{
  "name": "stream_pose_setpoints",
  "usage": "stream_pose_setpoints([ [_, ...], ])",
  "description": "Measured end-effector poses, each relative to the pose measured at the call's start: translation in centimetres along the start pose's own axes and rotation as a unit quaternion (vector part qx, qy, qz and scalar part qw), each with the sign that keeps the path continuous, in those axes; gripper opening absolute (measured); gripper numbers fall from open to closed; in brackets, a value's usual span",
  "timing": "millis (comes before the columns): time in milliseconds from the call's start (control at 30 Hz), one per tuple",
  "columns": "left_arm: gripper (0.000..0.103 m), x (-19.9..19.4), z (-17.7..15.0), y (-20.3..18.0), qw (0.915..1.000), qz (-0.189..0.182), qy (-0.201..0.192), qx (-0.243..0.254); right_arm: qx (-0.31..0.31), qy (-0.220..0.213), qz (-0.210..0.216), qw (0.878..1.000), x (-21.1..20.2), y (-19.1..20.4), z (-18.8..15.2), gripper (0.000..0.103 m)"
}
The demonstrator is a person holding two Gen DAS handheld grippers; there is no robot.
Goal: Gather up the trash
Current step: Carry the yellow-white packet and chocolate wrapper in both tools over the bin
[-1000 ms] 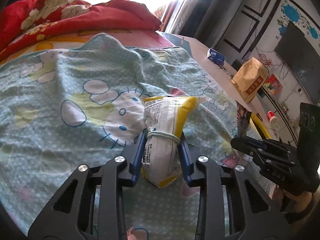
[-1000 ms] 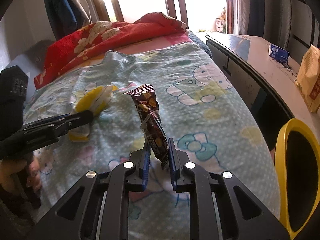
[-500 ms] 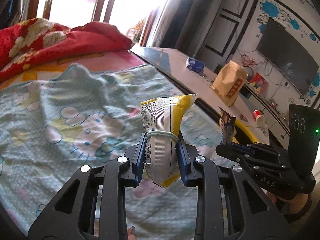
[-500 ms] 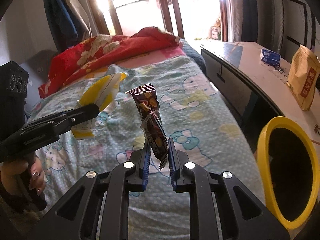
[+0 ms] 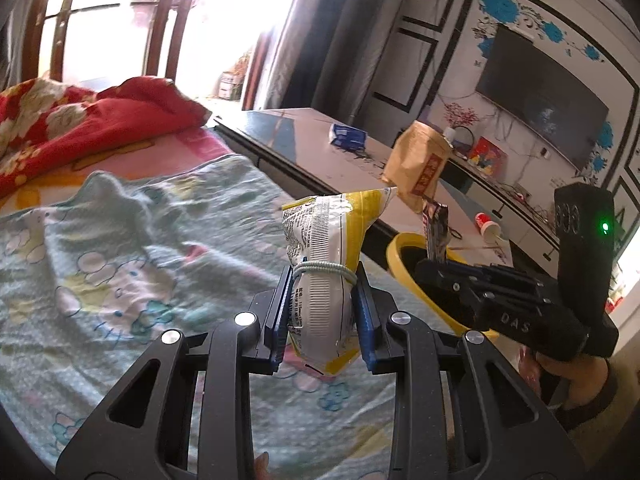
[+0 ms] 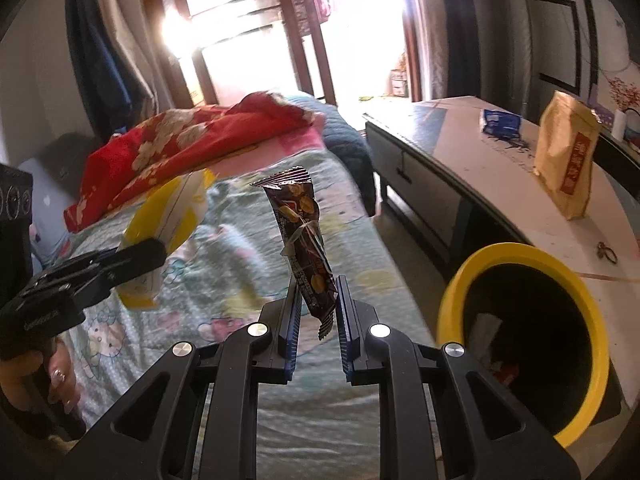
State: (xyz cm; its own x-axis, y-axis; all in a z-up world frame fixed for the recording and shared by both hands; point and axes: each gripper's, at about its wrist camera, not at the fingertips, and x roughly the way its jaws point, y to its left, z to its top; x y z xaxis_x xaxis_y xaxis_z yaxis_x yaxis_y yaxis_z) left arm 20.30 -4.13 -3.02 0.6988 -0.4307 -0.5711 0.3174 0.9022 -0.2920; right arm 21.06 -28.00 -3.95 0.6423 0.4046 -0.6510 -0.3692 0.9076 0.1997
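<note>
While both tools were loaded, each load stood above the bed [image 6: 240, 280], short of the yellow bin [image 6: 520, 248] beside its right edge. Left gripper [image 5: 322, 312]: jaws closed on a yellow-and-white snack bag [image 5: 324, 264], banded at the waist. Right gripper [image 6: 316, 316]: jaws pinching a dark wrapper [image 6: 304, 240] by its lower end only. Risk: the thin wrapper could slip free early; either release might fall onto the bed or floor if made before the rim.

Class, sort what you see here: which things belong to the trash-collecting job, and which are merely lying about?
Job:
- yellow snack bag, in left gripper
- dark wrapper, in right gripper
- yellow bin

Lying about:
- brown paper bag
- blue packet
- red quilt
</note>
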Motion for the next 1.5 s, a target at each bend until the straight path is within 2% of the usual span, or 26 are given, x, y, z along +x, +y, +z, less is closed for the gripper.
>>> stream_pose_setpoints([
  [667, 0.022, 3.2, 0.7, -6.9, 0.9967, -0.05, 0.014, 0.062, 0.076, -0.038, -0.058, 0.995, -4.6, -8.5, -0.4, 0.016],
  [1000, 0.022, 5.0, 0.4, -10.9, 0.9919, -0.07, 0.028, 0.103, 0.109, -0.045, -0.076, 0.99, -5.9, -11.6, -1.7, 0.016],
  [1500, 0.022, 7.8, -0.1, -14.8, 0.9841, -0.089, 0.05, 0.146, 0.165, -0.052, -0.101, 0.98, -7.4, -15.9, -4.0, 0.016],
])
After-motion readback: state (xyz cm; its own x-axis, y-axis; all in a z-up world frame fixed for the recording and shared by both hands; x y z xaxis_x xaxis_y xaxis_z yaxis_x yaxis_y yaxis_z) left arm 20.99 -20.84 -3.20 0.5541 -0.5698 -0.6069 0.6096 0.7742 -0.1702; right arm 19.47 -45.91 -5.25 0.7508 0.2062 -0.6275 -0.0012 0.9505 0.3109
